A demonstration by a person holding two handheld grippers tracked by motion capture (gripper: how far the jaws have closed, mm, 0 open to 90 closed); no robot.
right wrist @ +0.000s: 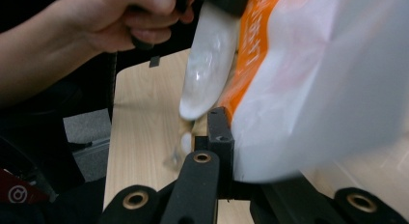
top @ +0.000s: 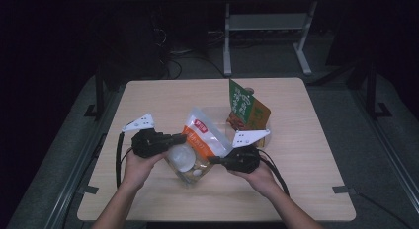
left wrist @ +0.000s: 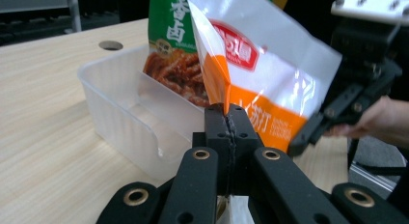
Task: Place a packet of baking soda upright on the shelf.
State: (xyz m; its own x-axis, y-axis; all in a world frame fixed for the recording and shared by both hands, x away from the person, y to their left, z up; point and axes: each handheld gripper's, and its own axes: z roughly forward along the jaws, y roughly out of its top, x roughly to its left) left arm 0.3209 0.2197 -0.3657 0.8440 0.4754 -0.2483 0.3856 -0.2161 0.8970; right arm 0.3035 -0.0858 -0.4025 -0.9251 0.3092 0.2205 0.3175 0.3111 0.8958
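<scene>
On a pale wooden table [top: 148, 189], seen from above, a person is holding a two-jaw gripper in each hand, and both are gripping the same orange-and-white snack bag [top: 200, 140] from opposite sides. The bag is hanging between the two tools, above the tabletop and just in front of a clear plastic tub [left wrist: 120, 118].

The left gripper [top: 179, 138] is reaching in from the left — in the left gripper view its black jaws are pressed together on the bag's edge [left wrist: 226, 110], pinching the seam where an orange panel meets a white one. The bag is rising from those jaws and fanning out up and to the right.

The right gripper [top: 213, 160] is coming in from the right, low on the bag. In the right gripper view the bag [right wrist: 308, 89] is lying blurred and close against the camera, and its lower edge is sitting down between the jaws, which are clamping it.

Behind the bag, a green-and-orange packet [top: 245, 108] is standing tilted inside the tub. A round hole [left wrist: 110, 45] is showing in the tabletop beyond the tub. Past the table's far edge, the grey legs of a stand [top: 227, 41] are resting on a dark floor.
</scene>
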